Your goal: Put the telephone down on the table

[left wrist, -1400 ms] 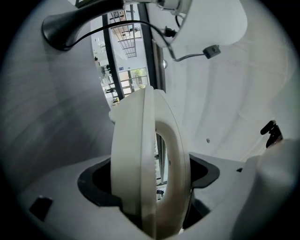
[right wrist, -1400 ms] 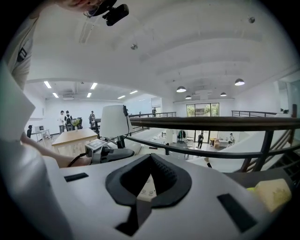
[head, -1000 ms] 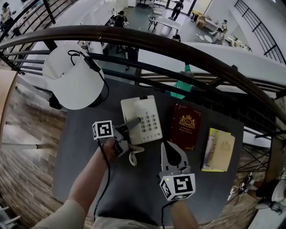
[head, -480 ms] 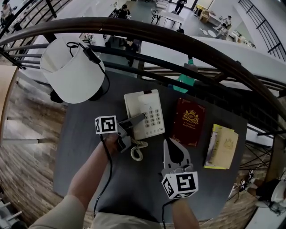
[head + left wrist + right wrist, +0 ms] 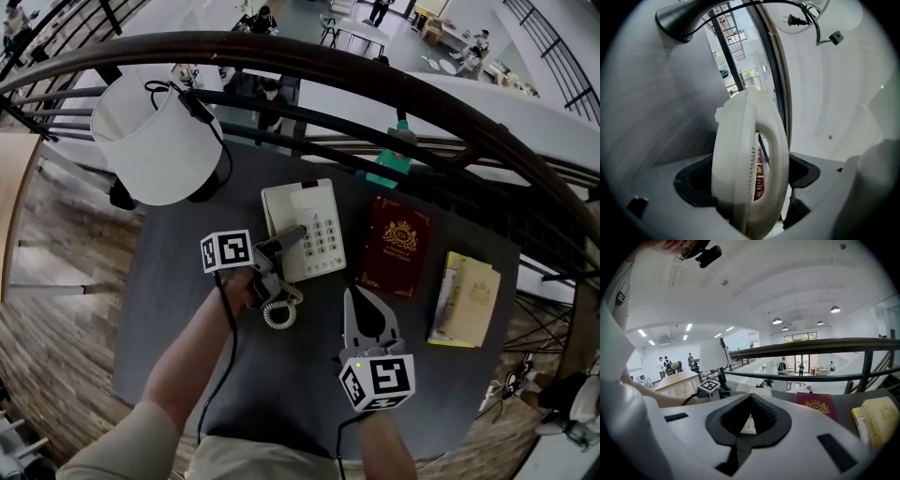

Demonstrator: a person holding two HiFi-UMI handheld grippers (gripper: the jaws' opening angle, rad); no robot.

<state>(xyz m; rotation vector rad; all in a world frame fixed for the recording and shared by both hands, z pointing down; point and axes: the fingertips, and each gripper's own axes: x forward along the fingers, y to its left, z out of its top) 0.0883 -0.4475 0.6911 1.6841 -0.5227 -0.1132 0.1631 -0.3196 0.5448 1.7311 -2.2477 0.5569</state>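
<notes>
Cord [image 5: 277, 313] bunched tighter; left gripper [image 5: 287, 239] clamps one handset [image 5: 750, 159].

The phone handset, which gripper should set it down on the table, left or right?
Left. The left gripper is shut on the handset, right by the phone base on the table. The right gripper is shut on nothing and sits apart, so it would probably need a handover first.
</notes>
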